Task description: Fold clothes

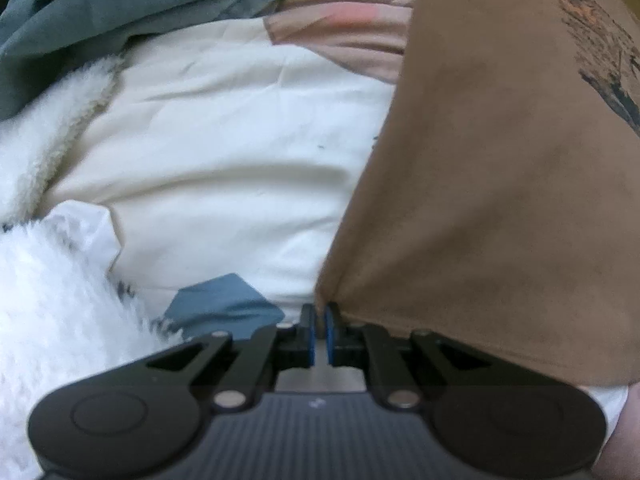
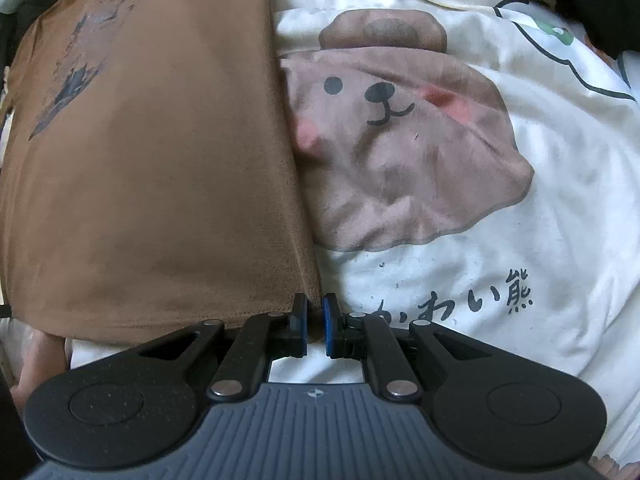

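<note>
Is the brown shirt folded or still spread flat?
Folded, at least partly: the brown shirt shows a straight doubled edge beside the bear print. Further folds cannot be seen.

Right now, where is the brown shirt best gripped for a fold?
By its two near corners, from above. The brown shirt lies flat on the bear-print bedding, and the left gripper and right gripper already pinch those corners.

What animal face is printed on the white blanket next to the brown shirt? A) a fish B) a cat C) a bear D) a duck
C: the white blanket shows a brown bear face with round ears, dot eyes and pink cheeks, right beside the brown shirt.
</note>
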{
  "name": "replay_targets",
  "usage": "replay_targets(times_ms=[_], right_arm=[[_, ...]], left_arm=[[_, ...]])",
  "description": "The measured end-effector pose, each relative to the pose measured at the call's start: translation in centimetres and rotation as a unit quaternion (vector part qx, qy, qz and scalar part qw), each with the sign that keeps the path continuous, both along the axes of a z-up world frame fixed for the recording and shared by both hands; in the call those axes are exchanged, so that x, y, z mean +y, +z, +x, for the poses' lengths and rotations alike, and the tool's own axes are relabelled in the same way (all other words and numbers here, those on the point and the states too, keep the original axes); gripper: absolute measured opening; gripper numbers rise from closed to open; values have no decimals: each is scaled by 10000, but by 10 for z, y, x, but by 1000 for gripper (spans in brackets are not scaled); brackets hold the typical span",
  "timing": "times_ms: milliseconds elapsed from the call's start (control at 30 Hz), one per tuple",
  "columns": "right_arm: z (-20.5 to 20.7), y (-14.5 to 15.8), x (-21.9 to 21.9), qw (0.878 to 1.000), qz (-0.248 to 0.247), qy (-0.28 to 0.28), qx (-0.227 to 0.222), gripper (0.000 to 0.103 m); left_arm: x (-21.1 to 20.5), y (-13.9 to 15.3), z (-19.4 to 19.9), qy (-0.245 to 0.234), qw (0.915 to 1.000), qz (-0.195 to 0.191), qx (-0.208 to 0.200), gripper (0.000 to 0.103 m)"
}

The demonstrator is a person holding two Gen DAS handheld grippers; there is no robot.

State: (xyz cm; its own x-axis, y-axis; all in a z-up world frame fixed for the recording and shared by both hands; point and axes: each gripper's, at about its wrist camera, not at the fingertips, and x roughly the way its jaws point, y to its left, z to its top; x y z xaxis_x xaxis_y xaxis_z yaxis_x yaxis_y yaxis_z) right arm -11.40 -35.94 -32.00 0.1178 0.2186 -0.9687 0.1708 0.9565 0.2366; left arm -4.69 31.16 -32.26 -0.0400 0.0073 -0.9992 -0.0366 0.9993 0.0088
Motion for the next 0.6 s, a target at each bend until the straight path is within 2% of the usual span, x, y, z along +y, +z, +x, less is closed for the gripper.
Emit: replay_targets(times_ms=[67, 267, 367, 500, 600], right_arm=[[0, 9, 2, 9999, -36, 125, -100, 13], [1, 36, 3, 9984, -57, 202, -527, 13], [6, 42, -1, 9969, -20, 107, -775, 13], [21, 42, 0, 9954, 20, 207, -934, 13], [28, 35, 9, 9954, 43, 340, -898, 12]], left_arm=[[0, 9, -1, -148, 9998, 55, -84, 13], [8, 45, -2, -358, 9970, 246, -641, 16], [8, 53, 2, -355, 9950, 174, -919, 16], [-6, 50, 13, -319, 9936, 0, -1088, 10], [-18, 38, 12, -358, 9944, -82, -987, 6]])
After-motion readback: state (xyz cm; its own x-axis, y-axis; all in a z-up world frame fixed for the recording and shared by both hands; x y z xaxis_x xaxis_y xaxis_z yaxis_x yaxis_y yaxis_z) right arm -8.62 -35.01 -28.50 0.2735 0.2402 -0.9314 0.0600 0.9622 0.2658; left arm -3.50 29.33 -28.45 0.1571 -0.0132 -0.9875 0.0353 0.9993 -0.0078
